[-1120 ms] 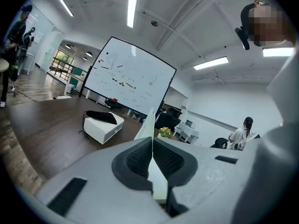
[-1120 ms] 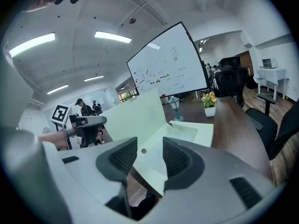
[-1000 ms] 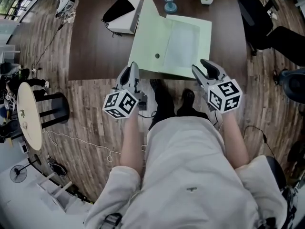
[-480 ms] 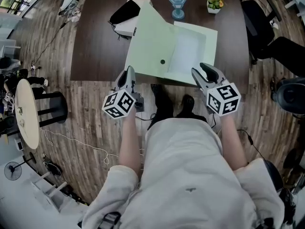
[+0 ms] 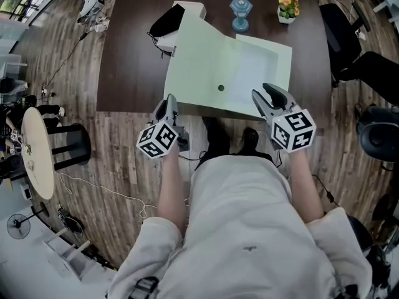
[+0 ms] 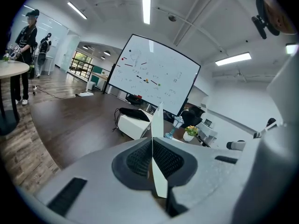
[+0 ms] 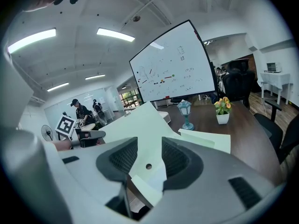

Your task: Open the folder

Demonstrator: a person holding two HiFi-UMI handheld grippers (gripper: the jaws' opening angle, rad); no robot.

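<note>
Table [image 5: 128, 55], left tongs [image 5: 167, 100] pinching folder [image 5: 206, 67], right tongs [image 5: 260, 94] apparently straddling it

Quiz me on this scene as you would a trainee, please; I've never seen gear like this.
1. True or false: the left gripper has its jaws shut on the folder, on its raised cover.
2. What stands beside the potted plant on the table? A: a blue lantern. B: a red mug. C: a laptop.
3. Fill in: the jaws of the right gripper stand ___.
Key: 1 true; 2 A; 3 apart.
</note>
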